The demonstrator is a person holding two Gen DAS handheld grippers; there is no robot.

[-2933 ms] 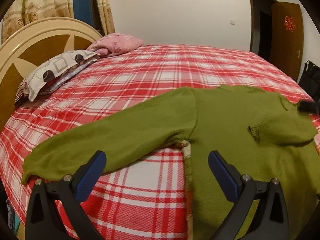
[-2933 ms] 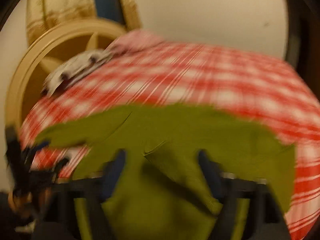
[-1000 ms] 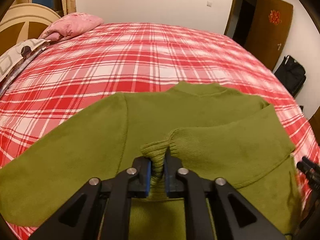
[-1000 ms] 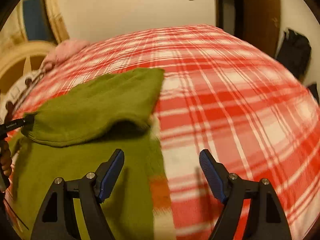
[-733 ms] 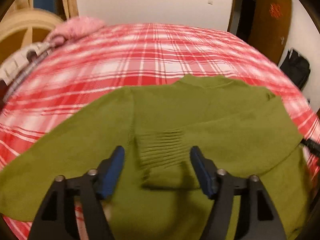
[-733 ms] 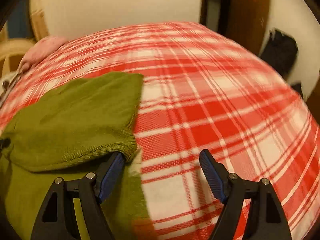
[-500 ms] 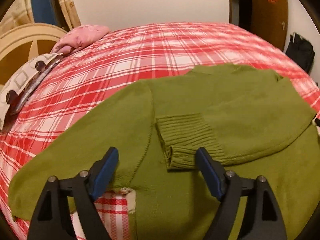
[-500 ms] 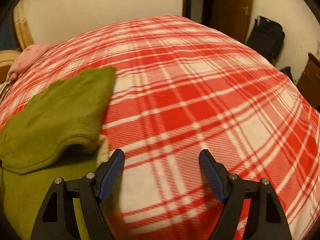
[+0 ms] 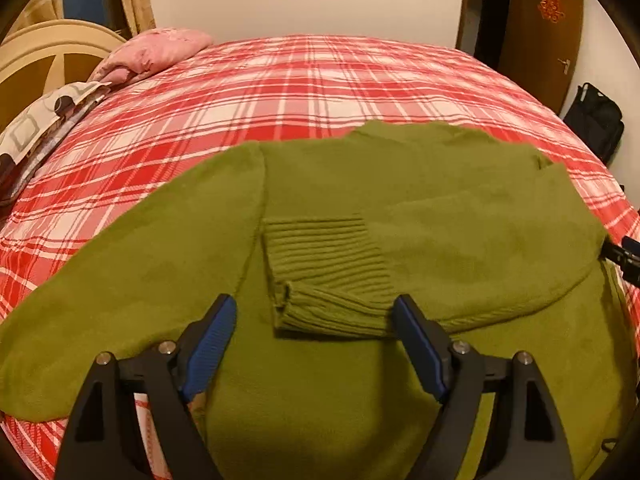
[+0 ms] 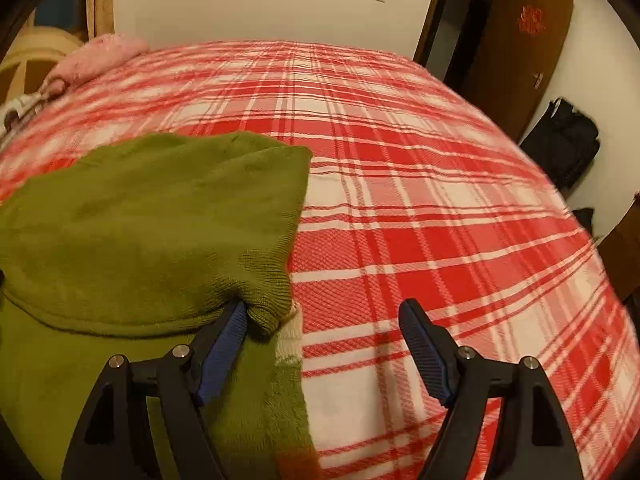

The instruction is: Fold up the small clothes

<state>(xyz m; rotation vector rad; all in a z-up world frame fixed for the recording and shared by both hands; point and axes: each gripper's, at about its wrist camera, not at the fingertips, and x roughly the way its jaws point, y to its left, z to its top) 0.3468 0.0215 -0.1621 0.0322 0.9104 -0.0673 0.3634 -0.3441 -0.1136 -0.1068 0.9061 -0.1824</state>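
A green knit sweater [image 9: 400,184] lies flat on the red plaid bedspread [image 9: 280,92]. One sleeve is folded across its chest, and the ribbed cuff [image 9: 324,268] rests just beyond my left gripper [image 9: 314,304], which is open with its pads clear of the cloth. The other sleeve [image 9: 100,300] stretches out to the left. In the right wrist view, my right gripper [image 10: 324,307] is open at the sweater's [image 10: 140,220] right side. Its left finger [image 10: 228,336] sits against the folded sleeve's edge, with bare bedspread [image 10: 440,200] under the other finger.
A pink pillow [image 9: 156,50] and a patterned pillow [image 9: 44,120] lie by the cream headboard [image 9: 48,56] at far left. A brown door [image 9: 540,28] and a black bag [image 9: 596,124] stand beyond the bed's right side.
My left gripper let go of the cuff, opened wide and drew back a little; the cuff now lies on the sweater's chest. My right gripper stayed open and shifted along the sweater's right edge.
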